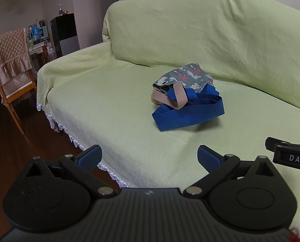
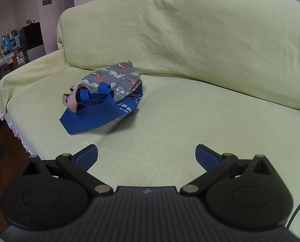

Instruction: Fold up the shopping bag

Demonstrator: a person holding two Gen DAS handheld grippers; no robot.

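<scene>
A blue shopping bag lies crumpled on the green-covered sofa seat, with a grey patterned cloth bag with beige straps bunched on top of it. The blue bag and the patterned bag also show in the right wrist view. My left gripper is open and empty, well short of the bags. My right gripper is open and empty, also short of the bags and to their right. Its tip shows at the left wrist view's right edge.
The sofa backrest rises behind the bags. The seat's lace-trimmed front edge drops to a dark wood floor at left. A wooden chair with a quilted cover, a black cabinet and a cluttered table stand beyond.
</scene>
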